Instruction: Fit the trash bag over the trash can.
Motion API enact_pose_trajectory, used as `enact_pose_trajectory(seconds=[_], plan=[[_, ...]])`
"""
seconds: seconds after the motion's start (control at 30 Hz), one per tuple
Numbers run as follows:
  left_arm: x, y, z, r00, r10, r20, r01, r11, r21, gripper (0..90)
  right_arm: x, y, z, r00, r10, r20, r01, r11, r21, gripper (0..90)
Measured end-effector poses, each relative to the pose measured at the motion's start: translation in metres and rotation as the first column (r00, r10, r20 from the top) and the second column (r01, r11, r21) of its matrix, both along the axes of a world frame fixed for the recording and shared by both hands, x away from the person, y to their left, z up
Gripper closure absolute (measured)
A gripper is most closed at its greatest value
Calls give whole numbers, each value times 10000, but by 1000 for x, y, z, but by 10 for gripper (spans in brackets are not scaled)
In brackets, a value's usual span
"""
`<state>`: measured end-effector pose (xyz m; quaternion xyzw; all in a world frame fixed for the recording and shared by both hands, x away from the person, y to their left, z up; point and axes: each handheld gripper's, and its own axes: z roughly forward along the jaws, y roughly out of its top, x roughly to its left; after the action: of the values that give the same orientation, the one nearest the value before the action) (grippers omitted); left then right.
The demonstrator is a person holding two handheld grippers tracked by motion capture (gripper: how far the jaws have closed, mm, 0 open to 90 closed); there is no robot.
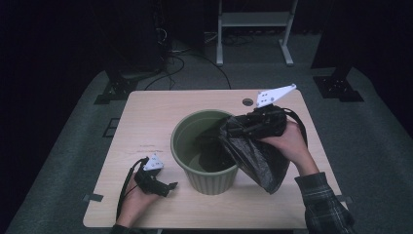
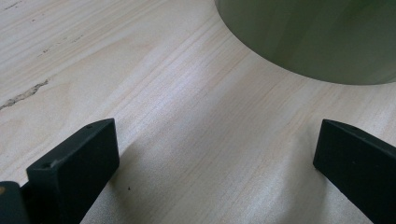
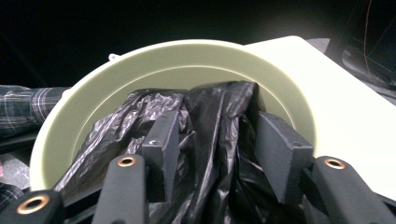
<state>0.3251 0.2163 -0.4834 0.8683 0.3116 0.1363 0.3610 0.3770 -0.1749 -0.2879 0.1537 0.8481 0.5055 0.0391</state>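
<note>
A green round bin (image 1: 207, 181) stands mid-table. A black plastic bag (image 1: 255, 158) hangs over its right rim, part inside and part down the outer wall. My right gripper (image 1: 236, 129) reaches over that rim from the right. In the right gripper view its jaws (image 3: 215, 123) stand apart with bunched bag film (image 3: 210, 107) loosely between them, above the bin's mouth (image 3: 187, 51). My left gripper (image 1: 169, 187) rests low on the table at the bin's front left, open with nothing between its jaws (image 2: 217, 133). The bin's wall (image 2: 317, 37) lies just ahead of it.
The light wooden table (image 1: 146, 117) has a round cable hole (image 1: 248, 102) near its far edge. A white metal stand (image 1: 253, 19) and cables sit on the grey floor behind. A plaid sleeve (image 1: 324, 204) comes in at the lower right.
</note>
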Motion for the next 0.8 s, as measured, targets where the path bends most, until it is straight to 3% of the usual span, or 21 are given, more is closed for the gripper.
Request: enact_pose_trajectory(seconds=[0.33, 0.6, 0.63, 0.73, 0.8], plan=[[0, 0, 0, 10000, 18, 1, -18, 10000, 0, 0, -14, -40, -4, 9974, -696, 173, 690, 9971, 309, 431], [0, 0, 0, 10000, 31, 1, -31, 10000, 1, 0, -28, -58, -14, 9960, -889, 47, 886, 9948, 511, 484], [0, 0, 0, 10000, 39, 1, -39, 10000, -1, 0, -29, -59, -18, 9960, -895, 5, 894, 9945, 539, 621], [-1, 1, 0, 10000, 1, -59, -2, 10000, -71, 0, -28, -59, -22, 9944, -1059, 69, 1056, 9938, 362, 817], [-2, 3, 4, 9997, -138, -192, 135, 9998, -142, 0, -25, -59, -24, 9938, -1109, 9, 1107, 9929, 430, 883]])
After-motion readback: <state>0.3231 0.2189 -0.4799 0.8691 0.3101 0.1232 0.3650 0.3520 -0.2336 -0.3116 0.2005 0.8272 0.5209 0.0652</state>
